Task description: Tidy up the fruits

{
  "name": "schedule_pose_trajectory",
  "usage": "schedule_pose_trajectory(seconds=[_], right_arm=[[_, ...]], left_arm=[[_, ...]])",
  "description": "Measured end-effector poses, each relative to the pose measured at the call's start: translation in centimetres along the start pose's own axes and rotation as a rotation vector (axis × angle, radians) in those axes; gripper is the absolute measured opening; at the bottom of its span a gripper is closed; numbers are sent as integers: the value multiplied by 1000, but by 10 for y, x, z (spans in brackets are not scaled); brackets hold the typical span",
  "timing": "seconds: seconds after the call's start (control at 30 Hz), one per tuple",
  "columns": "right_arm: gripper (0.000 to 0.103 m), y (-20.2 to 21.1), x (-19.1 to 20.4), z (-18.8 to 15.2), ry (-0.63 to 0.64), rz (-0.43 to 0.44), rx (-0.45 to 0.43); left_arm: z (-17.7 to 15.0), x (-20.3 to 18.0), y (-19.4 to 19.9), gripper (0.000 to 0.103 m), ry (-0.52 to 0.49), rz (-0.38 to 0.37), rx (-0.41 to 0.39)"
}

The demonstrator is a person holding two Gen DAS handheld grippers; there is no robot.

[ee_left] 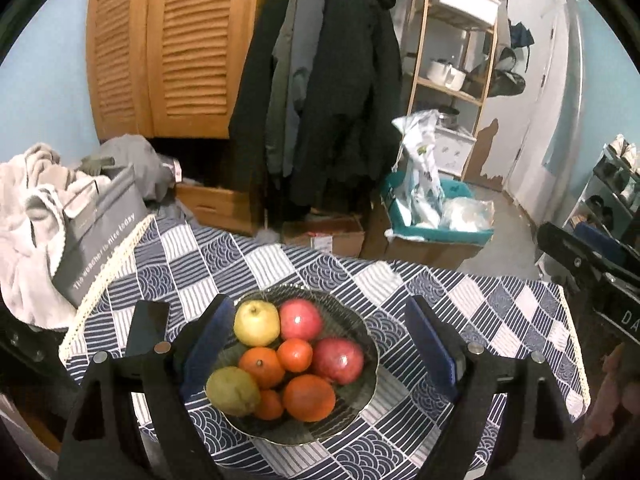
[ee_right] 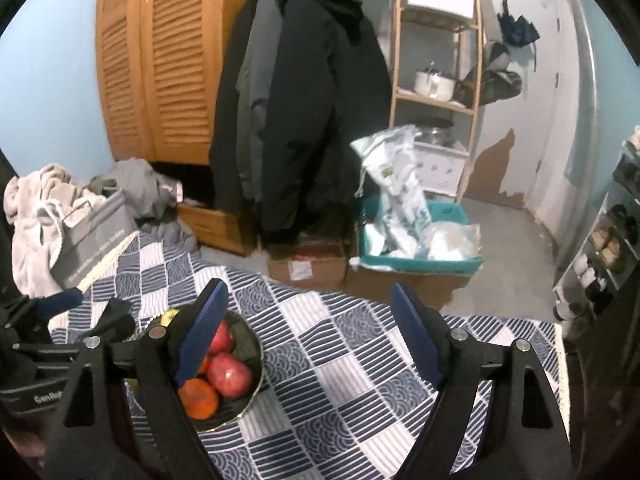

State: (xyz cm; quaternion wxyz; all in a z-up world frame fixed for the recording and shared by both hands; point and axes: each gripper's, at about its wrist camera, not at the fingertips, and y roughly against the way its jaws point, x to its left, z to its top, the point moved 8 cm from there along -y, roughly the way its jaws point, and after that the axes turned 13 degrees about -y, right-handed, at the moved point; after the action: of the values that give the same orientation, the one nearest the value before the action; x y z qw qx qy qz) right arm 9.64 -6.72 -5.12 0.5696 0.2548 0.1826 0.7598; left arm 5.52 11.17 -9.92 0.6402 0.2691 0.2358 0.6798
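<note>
your left gripper hangs w/ jaws wide, nothing held; the fruit bowl sits right btwn its fingers, below them. green pear lies tilted, long axis running toward the left finger; yellow pear sits stem end up at the far side. your right gripper is wide too, empty, bowl by its left finger. bowl rests on a blue-white checked tablecloth. beyond: hanging coats, louvered wardrobe, wooden shelf.
</note>
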Motion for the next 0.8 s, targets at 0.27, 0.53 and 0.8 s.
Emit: schedule_pose_trajectory(seconds=[0.27,0.53,0.8], right_arm=[[83,27,-18,11,0,-28,-71],[83,48,-34,15,24,-66,-133],[83,63,-46,19,31,-84,-177]], left_arm=[[22,-1,32,101,-13,49,-102],[34,-8,49,102,-29,60,-149],[42,-13,61,102,-46,91,-182]])
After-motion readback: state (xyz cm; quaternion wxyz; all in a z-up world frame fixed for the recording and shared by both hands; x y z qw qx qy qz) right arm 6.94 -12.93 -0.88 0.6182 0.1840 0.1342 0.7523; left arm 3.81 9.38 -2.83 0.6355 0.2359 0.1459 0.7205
